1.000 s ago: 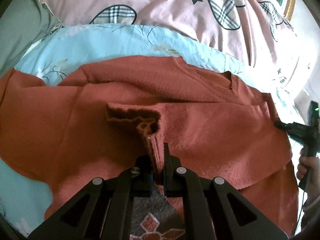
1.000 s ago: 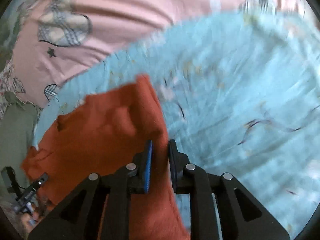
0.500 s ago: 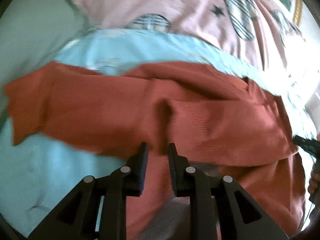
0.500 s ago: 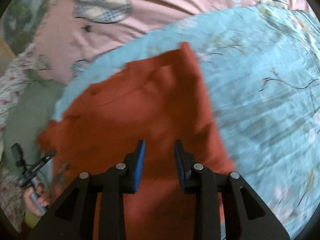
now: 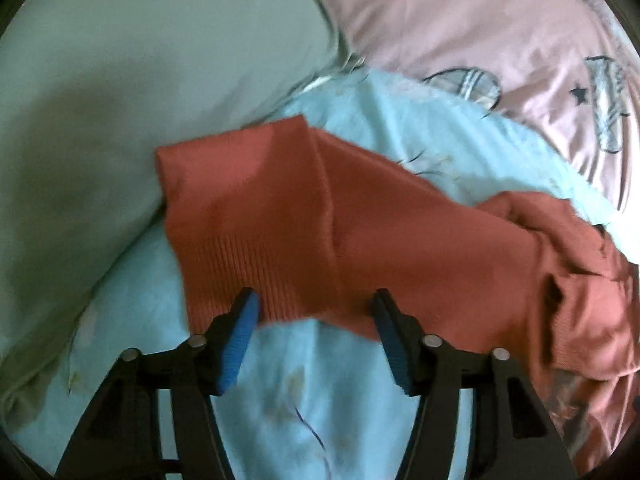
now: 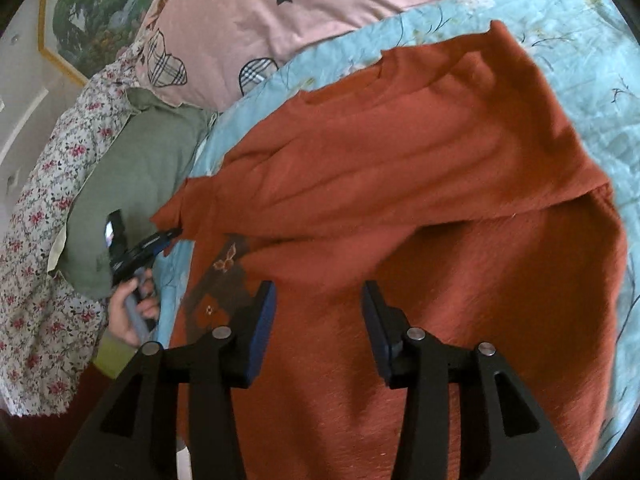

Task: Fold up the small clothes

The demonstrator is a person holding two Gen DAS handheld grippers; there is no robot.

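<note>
Bed (image 5: 304, 392) under me, blue sheet, both my tools empty. Left hand-held gripper (image 5: 316, 320) spread wide, sleeve cuff (image 5: 248, 264) just ahead between the tips. Right hand-held gripper (image 6: 318, 312) released too, hovering over the sweater (image 6: 420, 208). One fold across the body looks laid; sleeves left, I'd say. Pink quilt (image 6: 320, 12) beyond.

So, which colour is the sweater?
Rust orange sweater, with a brown flowered patch; the right wrist view shows it best.
</note>
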